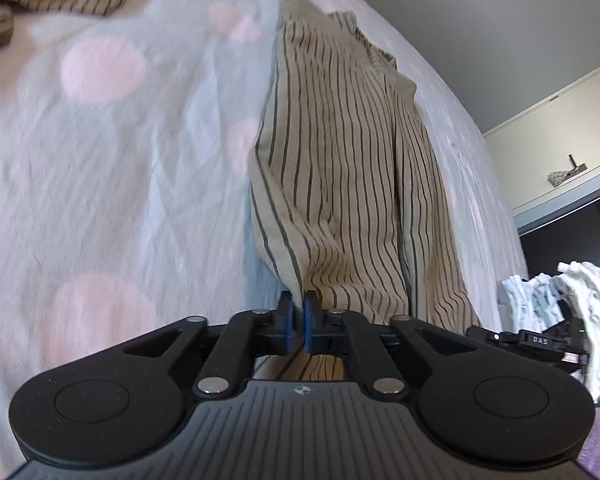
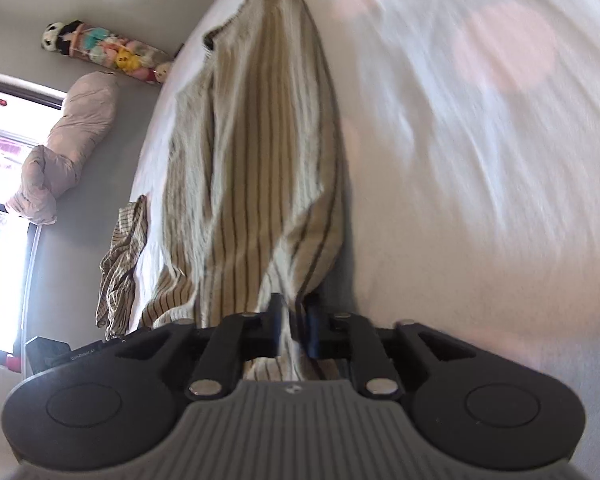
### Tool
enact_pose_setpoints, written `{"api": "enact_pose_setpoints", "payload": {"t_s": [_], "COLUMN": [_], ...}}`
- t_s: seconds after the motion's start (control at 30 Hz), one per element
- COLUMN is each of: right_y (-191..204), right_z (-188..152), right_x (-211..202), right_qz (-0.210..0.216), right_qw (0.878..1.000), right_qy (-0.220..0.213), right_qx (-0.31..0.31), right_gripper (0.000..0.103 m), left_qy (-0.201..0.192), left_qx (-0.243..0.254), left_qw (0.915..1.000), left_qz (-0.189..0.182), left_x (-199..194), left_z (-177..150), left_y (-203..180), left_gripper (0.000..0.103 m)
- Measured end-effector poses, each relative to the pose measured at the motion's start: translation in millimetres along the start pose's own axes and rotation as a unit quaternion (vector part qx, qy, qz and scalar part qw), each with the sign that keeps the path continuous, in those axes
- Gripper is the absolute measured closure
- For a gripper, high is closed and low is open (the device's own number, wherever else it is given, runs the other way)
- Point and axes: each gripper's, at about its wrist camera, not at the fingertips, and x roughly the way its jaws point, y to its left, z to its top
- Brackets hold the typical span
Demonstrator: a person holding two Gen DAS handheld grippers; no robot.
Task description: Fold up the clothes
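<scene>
The striped garment point(image 1: 340, 152) — beige with thin dark lines, bunched into a long ridge — lies on the pale, pink-spotted bedsheet point(image 1: 112, 152). The left gripper point(image 1: 299, 312) has its blue pads nearly together, a fold of the cloth between them. The right gripper point(image 2: 296, 316) stands wider — cloth passes between its fingers; whether they press it I cannot tell.

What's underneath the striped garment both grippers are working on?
The striped garment lies on a pale bedsheet with pink dots, which shows all around it. Whatever is directly beneath the cloth is covered, so nothing else can be confirmed there.
</scene>
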Motion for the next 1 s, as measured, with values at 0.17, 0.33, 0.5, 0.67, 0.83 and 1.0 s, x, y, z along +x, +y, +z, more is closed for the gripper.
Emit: {"api": "enact_pose_setpoints", "payload": {"t_s": [0.17, 0.33, 0.5, 0.67, 0.83, 1.0], "right_y": [-4.0, 4.0, 0.6, 16.3, 35.8, 61.8], "right_z": [-3.1, -7.7, -7.0, -9.5, -7.6, 11.3], "right_x": [0.6, 11.9, 9.2, -6.6, -19.8, -33.7], "right_qz": [0.010, 0.008, 0.022, 0.072, 0.103, 0.138], "right_qw": [1.000, 0.999, 0.999, 0.996, 0.990, 0.979], "right_qy": [0.015, 0.036, 0.021, -0.008, -0.018, -0.033], "right_qx": [0.014, -0.017, -0.010, -0.051, -0.095, -0.144], "right_gripper": [0.050, 0.064, 0.092, 0.097, 0.098, 0.098], "left_qy": [0.010, 0.017, 0.013, 0.006, -0.006, -0.034], "left_qx": [-0.013, 0.013, 0.072, 0.128, 0.158, 0.163], "left_qw": [0.9996, 0.9995, 0.9973, 0.9904, 0.9830, 0.9761], "left_qz": [0.021, 0.022, -0.003, -0.052, -0.093, -0.139], "left_x": [2.6, 10.5, 19.5, 12.5, -5.1, -29.5], "left_z": [-3.3, -3.4, -4.0, -10.4, -10.0, 12.1], "left_y": [8.4, 1.6, -16.4, -37.3, -54.7, -66.4], "left_gripper": [0.060, 0.060, 0.083, 0.098, 0.100, 0.100]}}
